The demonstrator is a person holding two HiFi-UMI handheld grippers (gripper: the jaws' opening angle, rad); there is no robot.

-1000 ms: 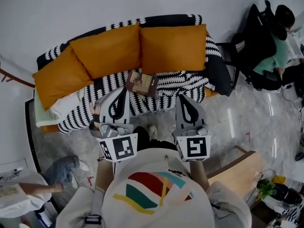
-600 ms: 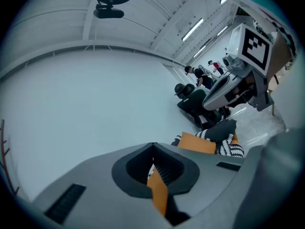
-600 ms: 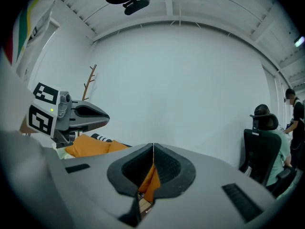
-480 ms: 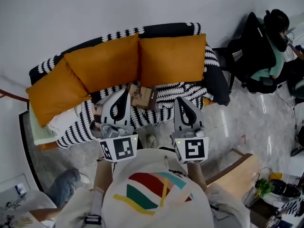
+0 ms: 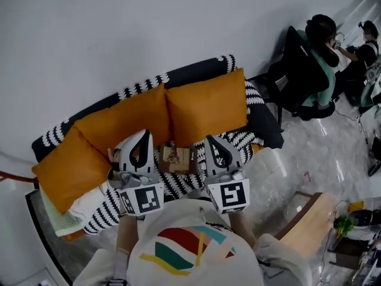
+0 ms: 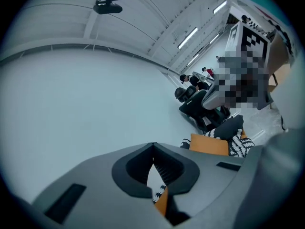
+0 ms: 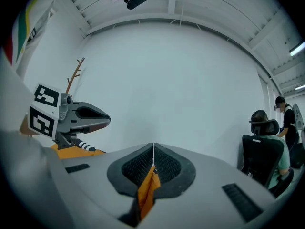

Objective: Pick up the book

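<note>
On the striped sofa (image 5: 240, 140) seat the book (image 5: 177, 158) lies flat between left gripper (image 5: 143, 134) and right gripper (image 5: 211, 140), both jaws closed, empty (probably stiff, light: pinch its near edge).

You are looking down at the book (image 5: 177, 158), brown-covered and closed, lying flat on the striped throw (image 5: 238, 140), just before the orange cushions (image 5: 205, 106).

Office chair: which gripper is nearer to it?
Right. The right gripper is on the chair's side of the book; the left gripper is across the book, farther away.
</note>
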